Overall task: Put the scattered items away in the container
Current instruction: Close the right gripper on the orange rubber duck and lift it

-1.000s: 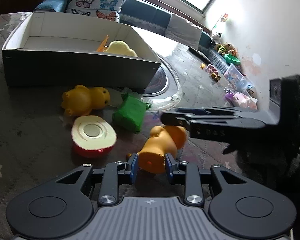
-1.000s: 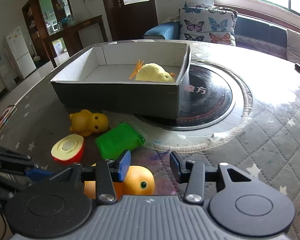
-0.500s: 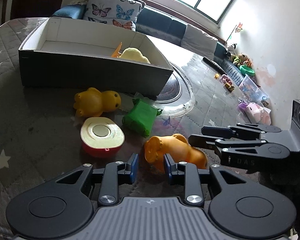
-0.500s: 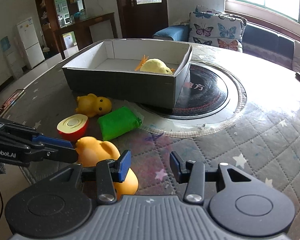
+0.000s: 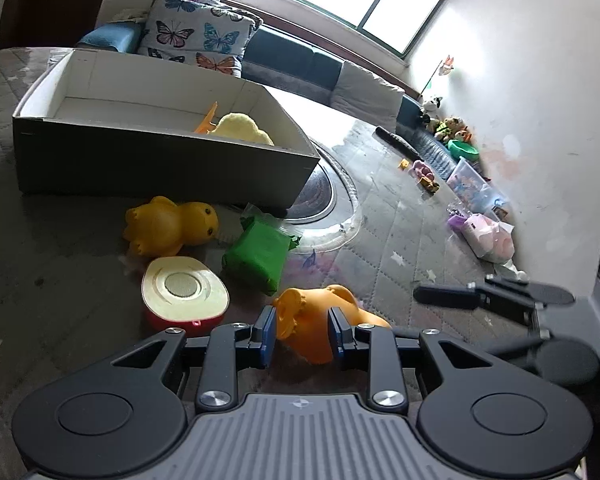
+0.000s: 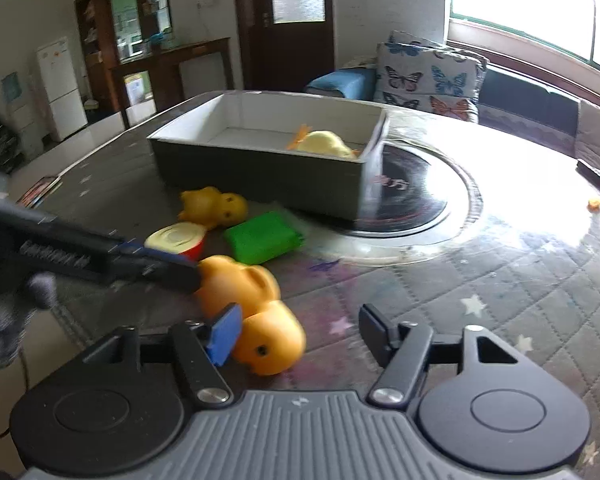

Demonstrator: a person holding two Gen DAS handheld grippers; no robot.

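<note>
Progress check: barely started, honestly. The box [image 5: 160, 160] has one pale yellow plush [image 5: 242, 130] in it with something orange poking up beside it, and that's the only stuff put away so far. Four things are still out on the quilted table [image 5: 60, 280] in front of the box: a yellow rubber duck [image 5: 172, 226] near the box's front wall, a green packet [image 5: 258, 254] just beside it, a red-and-cream half-round toy [image 5: 184, 294] lying flat side up, and an orange duck [image 5: 320, 326] closest to the person.

The orange duck looks like the one being worked on. The left gripper [image 5: 302, 332] has its blue pads on either side of the duck's rear end, jaws partly open. It looks close to contact, but whether it's actually squeezing is hard to call, and the duck sits on the table. The right gripper [image 6: 300, 330] is wide open and holding nothing; the duck's head sits against its left pad, with a big gap to the other one.

So: one item in, four to go, assuming the grab works out.
</note>
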